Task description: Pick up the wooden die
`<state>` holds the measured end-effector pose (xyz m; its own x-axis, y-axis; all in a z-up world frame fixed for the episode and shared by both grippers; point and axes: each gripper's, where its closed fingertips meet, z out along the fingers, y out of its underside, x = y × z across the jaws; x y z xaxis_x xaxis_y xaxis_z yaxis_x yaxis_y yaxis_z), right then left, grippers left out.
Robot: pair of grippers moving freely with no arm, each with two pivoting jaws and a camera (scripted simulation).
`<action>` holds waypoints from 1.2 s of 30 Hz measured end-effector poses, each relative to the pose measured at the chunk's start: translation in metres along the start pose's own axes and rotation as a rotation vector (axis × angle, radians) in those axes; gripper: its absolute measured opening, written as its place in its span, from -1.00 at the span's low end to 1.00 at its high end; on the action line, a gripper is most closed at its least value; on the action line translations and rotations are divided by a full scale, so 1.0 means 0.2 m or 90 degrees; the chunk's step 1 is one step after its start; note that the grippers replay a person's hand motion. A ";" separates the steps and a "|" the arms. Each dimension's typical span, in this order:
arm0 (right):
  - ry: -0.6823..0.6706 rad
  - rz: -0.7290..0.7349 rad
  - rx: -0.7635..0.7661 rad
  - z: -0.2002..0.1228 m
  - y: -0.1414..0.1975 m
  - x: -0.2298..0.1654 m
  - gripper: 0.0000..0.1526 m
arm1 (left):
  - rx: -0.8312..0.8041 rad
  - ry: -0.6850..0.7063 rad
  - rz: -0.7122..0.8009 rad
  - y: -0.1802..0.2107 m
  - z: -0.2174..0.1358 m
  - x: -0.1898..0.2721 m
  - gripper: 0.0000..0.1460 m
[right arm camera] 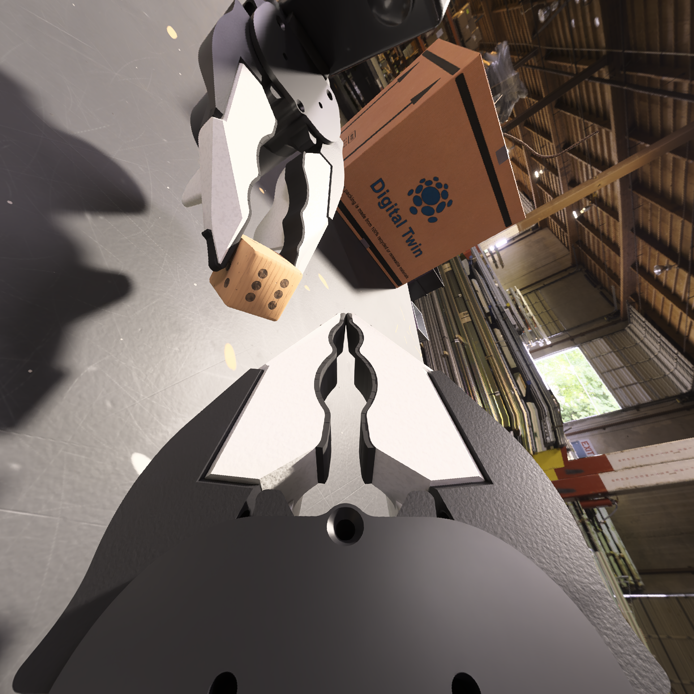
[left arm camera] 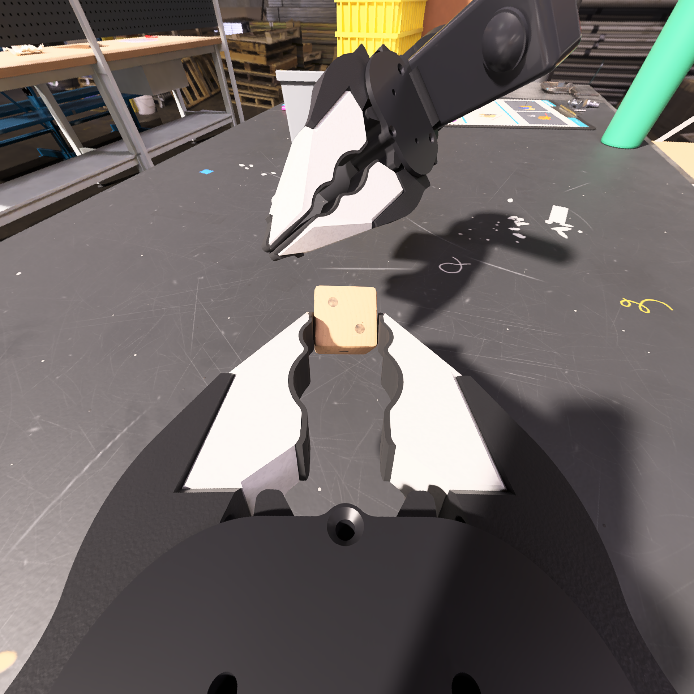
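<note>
The wooden die [left arm camera: 344, 319] is a pale cube with round pips, and it sits between the tips of my left gripper [left arm camera: 344, 330]. That gripper is shut on it, one finger on each side face, over the dark scratched table [left arm camera: 150, 300]. My right gripper [left arm camera: 279, 251] hangs just beyond the die, tips pointing down at it, shut and empty. In the right wrist view my right gripper [right arm camera: 346, 319] has its tips pressed together. The left gripper [right arm camera: 259, 251] holds the die [right arm camera: 255, 281] just past them.
A brown cardboard box [right arm camera: 424, 161] stands behind the left gripper. A green cylinder [left arm camera: 646, 75] stands at the table's far right, with a printed mat [left arm camera: 525, 112] and a white bin [left arm camera: 296, 97] at the far edge. A workbench [left arm camera: 94, 56] stands off to the left.
</note>
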<state>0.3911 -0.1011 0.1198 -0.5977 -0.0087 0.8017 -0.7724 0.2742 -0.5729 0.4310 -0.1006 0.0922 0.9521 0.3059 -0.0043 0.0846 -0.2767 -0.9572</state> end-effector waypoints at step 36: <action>-0.008 0.008 0.002 0.00 0.00 -0.01 -1.00 | -0.005 0.003 0.002 0.01 0.00 0.01 -0.54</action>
<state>0.3914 -0.1004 0.1182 -0.6103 -0.0175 0.7920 -0.7651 0.2719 -0.5836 0.4322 -0.1006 0.0912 0.9536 0.3011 -0.0055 0.0841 -0.2840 -0.9551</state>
